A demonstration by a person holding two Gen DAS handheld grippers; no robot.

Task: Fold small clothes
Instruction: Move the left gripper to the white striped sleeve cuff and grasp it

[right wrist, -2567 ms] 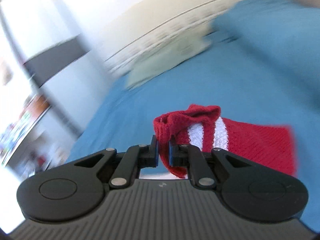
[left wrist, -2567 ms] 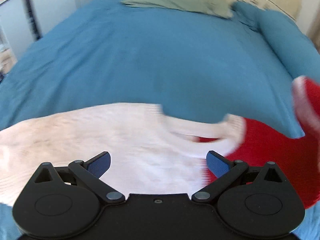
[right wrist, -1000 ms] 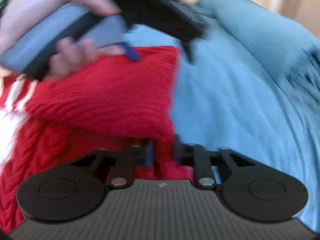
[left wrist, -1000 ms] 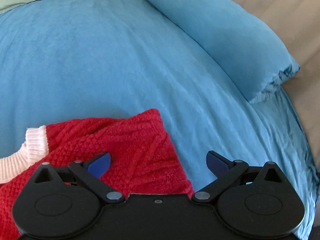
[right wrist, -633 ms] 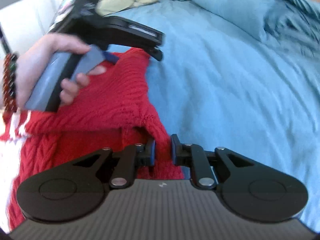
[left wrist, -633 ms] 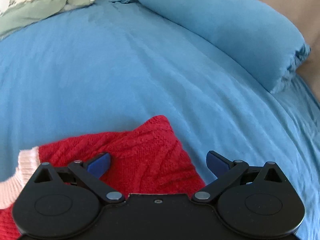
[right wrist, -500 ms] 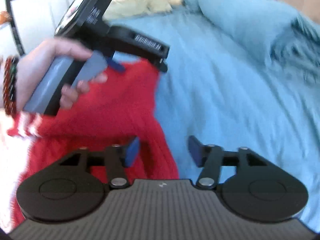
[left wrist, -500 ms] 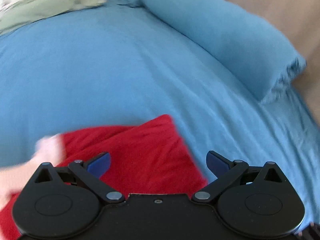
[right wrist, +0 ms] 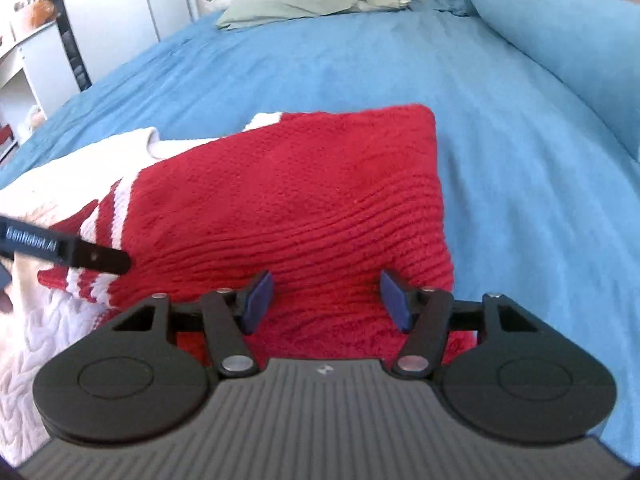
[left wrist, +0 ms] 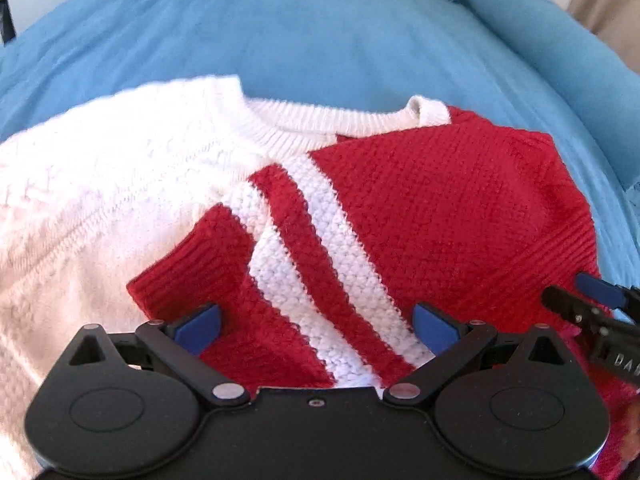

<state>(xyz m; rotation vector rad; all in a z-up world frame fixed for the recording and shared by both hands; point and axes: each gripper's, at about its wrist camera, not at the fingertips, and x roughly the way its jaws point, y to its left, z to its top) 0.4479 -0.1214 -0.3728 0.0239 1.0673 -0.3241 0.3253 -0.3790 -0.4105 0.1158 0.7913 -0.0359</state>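
The sweater [left wrist: 280,208] lies flat on the blue bed [left wrist: 320,32], collar [left wrist: 320,120] toward the far side; its left half is white cable knit, its right half red, and the red sleeve [left wrist: 312,264] with 2 white stripes is folded in across the chest, its red cuff [left wrist: 192,264] resting on the white half.

Going left to right: the left hand-held gripper [left wrist: 316,322] hovers over the folded sleeve with its blue pads wide apart and nothing between them; the right hand-held gripper [right wrist: 326,300] sits over the folded red edge [right wrist: 436,200] near the right side, its jaws opening, the knit lying under the pads but not pinched.

The step in hand looks like the finish of the right sleeve fold, with the white side still to come; to do that well, I would judge:

- let the red edge settle flat before leaving it; a thick knit tends to spring up at the crease;
- take the white sleeve near its cuff and the shoulder line, not mid-fabric, so the fold comes straight;
- lay it to mirror the red side, with the collar centred;
- keep the 2 tools from crossing over the chest; the left one's fingertip [right wrist: 104,260] shows close beside the right in the right wrist view.
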